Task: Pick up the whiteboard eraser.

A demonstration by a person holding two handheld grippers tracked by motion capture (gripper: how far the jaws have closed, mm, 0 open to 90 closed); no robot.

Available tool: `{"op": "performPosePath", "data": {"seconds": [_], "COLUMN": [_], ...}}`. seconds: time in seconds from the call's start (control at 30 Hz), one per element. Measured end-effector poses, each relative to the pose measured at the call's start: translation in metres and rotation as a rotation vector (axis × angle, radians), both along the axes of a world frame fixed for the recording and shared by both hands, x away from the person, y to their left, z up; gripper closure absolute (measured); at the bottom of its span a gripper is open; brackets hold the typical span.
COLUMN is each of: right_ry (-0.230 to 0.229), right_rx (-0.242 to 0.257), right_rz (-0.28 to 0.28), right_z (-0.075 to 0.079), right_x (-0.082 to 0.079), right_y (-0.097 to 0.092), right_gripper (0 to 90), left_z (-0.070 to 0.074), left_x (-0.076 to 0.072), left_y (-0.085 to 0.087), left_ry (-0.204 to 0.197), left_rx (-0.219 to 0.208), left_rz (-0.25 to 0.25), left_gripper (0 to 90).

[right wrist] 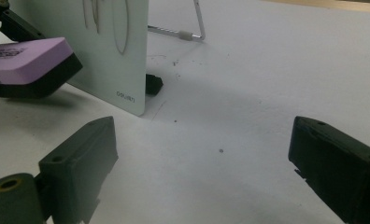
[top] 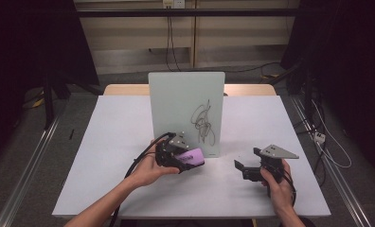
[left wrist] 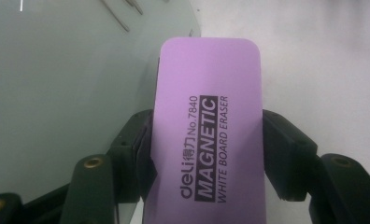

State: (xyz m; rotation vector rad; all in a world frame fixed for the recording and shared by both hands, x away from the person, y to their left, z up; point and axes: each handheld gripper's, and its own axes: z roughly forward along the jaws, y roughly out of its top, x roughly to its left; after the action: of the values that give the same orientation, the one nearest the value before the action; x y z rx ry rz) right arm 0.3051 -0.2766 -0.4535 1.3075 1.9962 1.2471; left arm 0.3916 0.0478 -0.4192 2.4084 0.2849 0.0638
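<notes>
A: Eraser position?
B: Purple, clamped between the 2 jaws of the left gripper, held just in front of the board, near its lower edge.
A: Board?
B: Upright on the table, black scribble on its right half.
A: Right gripper?
B: Jaws apart, holding nothing, low over the table right of the board.

Black grippers with brass-ringed screws; grey triangular plate at three o'clock, black cable at seven.
</notes>
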Motion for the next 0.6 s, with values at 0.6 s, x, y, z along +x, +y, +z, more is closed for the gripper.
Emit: {"op": "performPosePath", "data": {"seconds": [0.6], "right_ry": [-0.008], "right_rx": [0.004], "right_rz": [0.003], "right_z": [0.001], "right_x": [-0.002], "right_y": [-0.003], "right_gripper": [8.0], "left_z": [0.020], "left_x": [-0.007], "left_y": [0.012], "left_ry": [-0.054], "left_rx": [-0.102], "left_rz": [0.043], "left_gripper": [40.2]}}
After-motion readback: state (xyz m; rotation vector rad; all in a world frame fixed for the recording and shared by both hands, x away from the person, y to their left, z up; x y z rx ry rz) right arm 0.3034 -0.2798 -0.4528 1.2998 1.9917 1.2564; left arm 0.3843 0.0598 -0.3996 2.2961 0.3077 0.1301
